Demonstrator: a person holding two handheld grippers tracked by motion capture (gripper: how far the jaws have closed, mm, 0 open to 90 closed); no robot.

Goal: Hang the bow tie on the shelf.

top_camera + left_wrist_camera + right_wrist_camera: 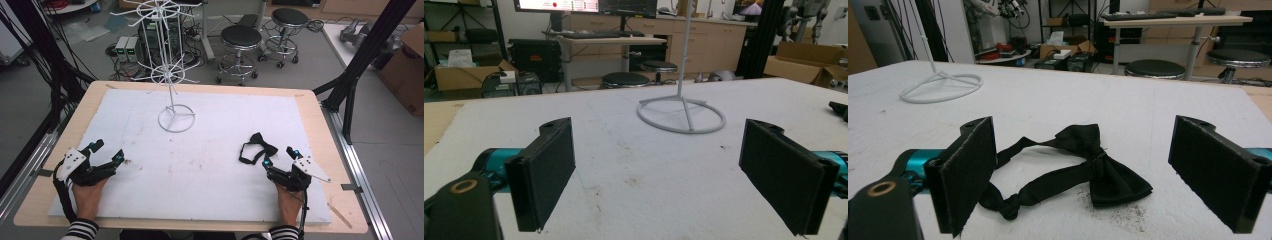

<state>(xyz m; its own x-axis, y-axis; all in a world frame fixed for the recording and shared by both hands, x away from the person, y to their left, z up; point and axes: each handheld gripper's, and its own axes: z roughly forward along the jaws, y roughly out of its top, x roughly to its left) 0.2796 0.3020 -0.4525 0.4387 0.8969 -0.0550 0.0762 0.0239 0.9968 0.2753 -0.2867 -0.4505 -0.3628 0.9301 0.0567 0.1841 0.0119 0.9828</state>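
Bow tie (1088, 167) lies flat on the white mat (200, 165), at about eleven o'clock from the right gripper (279, 161) and just ahead of its jaws, strap looping off leftward. Those jaws stand wide apart, empty, touching nothing. Left gripper (107, 153), far across the mat, is likewise spread and empty. Wire stand (176, 117) sits at twelve o'clock.

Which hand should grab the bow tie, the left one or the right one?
Probably the right. The right gripper sits open just beside the bow tie, which lies between its jaws in the right gripper view. The left gripper is open too, but far across the table with nothing between its jaws.
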